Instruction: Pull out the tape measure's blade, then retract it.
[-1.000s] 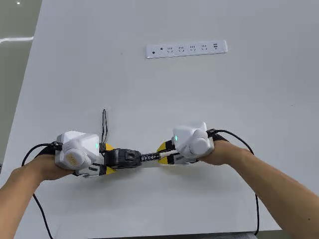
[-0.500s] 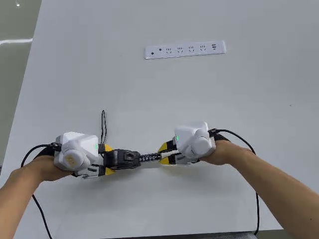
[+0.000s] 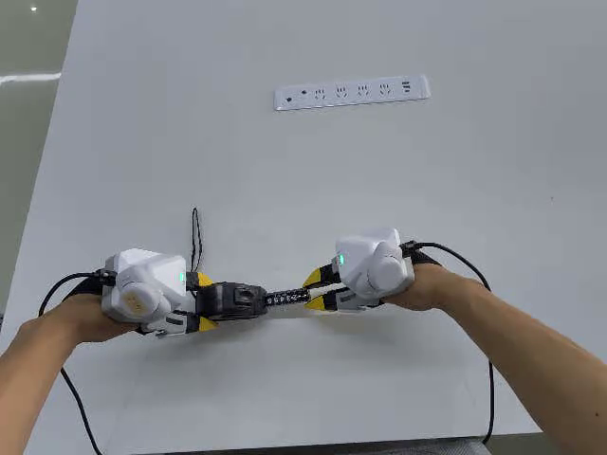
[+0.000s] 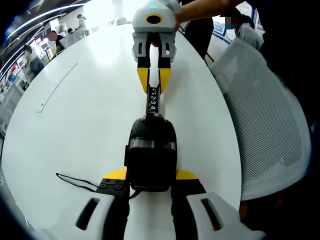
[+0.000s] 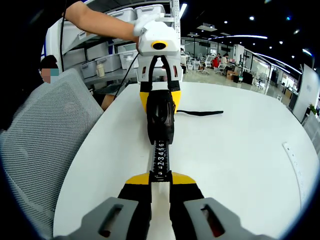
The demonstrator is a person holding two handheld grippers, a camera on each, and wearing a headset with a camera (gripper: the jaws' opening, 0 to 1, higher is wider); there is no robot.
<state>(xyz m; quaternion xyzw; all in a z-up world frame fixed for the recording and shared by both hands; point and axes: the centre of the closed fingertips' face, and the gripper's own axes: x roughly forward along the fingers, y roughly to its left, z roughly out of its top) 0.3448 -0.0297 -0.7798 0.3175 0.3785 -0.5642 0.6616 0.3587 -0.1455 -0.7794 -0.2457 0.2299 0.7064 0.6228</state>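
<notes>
Eased a shade farther right than a second ago, the right gripper (image 3: 311, 292), with a slightly longer run of blade (image 3: 285, 298) bared as a result; no matching shift on the left side. Clamped on the blade's tip, yellow jaw tips pinched together over the printed numbers, as seen along its own jaws in the right gripper view. Opposite, the left gripper (image 3: 205, 301), clenched around the black tape measure (image 3: 237, 300), one jaw on each flank of the case. Case held low near the front edge of the white table (image 3: 285, 171), between the two grippers; resting on the surface or just above it, not possible to tell. Blade level and straight, only a short stretch out. Thin black wrist strap (image 3: 196, 237) trailing from the case across the table. Well apart, toward the far side, a white power strip (image 3: 353, 92).

Judged as early in the pull-out, retraction not yet begun. Risks from here:
- Slipping off the thin tip under spring tension, snapping the blade back early.
- Pulling off-axis, twisting or kinking the blade at the case mouth.
- Loosening on the smooth case, dragging it along instead of paying out blade.
- Later, releasing all at once, whipping the tip into the case.

Best kept straight, steady and in line.
</notes>
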